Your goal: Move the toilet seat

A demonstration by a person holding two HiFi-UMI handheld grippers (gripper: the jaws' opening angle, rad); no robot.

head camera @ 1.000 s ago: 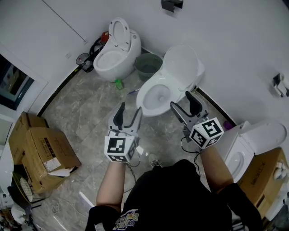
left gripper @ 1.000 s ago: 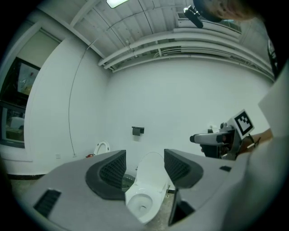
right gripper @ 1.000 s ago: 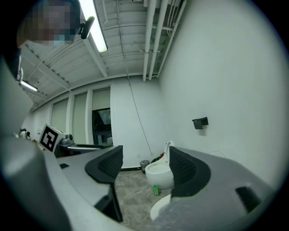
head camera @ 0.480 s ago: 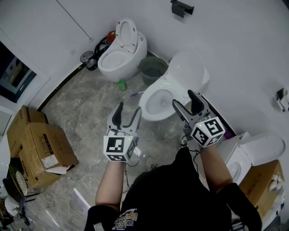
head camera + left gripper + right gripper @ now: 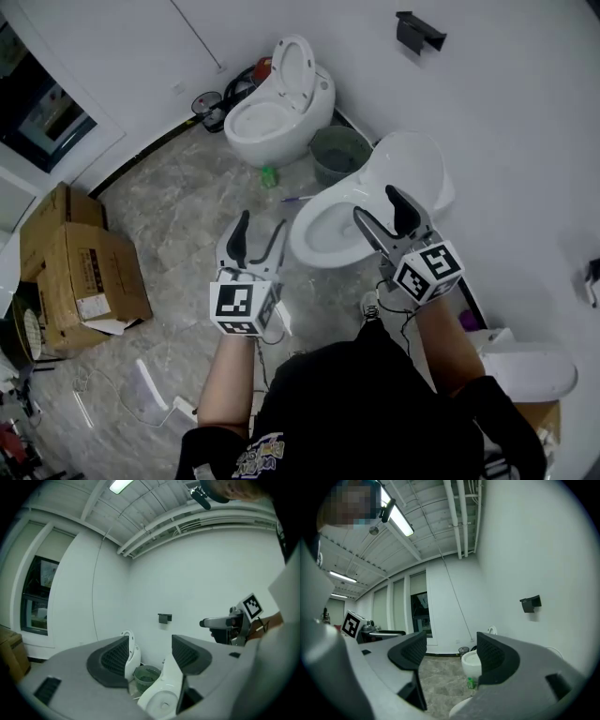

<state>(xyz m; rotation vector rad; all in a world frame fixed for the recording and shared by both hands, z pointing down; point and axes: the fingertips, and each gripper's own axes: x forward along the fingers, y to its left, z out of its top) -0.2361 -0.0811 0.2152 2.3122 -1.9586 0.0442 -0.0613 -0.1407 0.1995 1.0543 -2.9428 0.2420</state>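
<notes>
The nearest white toilet (image 5: 323, 230) stands just ahead of me with its lid (image 5: 410, 175) raised against the wall. I cannot tell its seat ring apart from the rim. My left gripper (image 5: 261, 225) hovers open over the floor just left of the bowl, touching nothing. My right gripper (image 5: 377, 206) is open too, above the bowl's right edge in front of the lid. In the left gripper view the jaws (image 5: 149, 656) stand wide, framing the bowl (image 5: 161, 694). Nothing sits between the jaws (image 5: 451, 656) in the right gripper view.
A second toilet (image 5: 277, 112) with its lid up stands at the back, a green bin (image 5: 339, 152) between the two. A small green bottle (image 5: 270, 175) lies on the marble floor. Cardboard boxes (image 5: 70, 272) sit left, a third toilet (image 5: 525, 370) right. A black fitting (image 5: 419, 30) hangs on the wall.
The view has shifted forward and both grippers have come closer to the nearest toilet. The right gripper now sits over the bowl's right edge. Neither has touched anything.
</notes>
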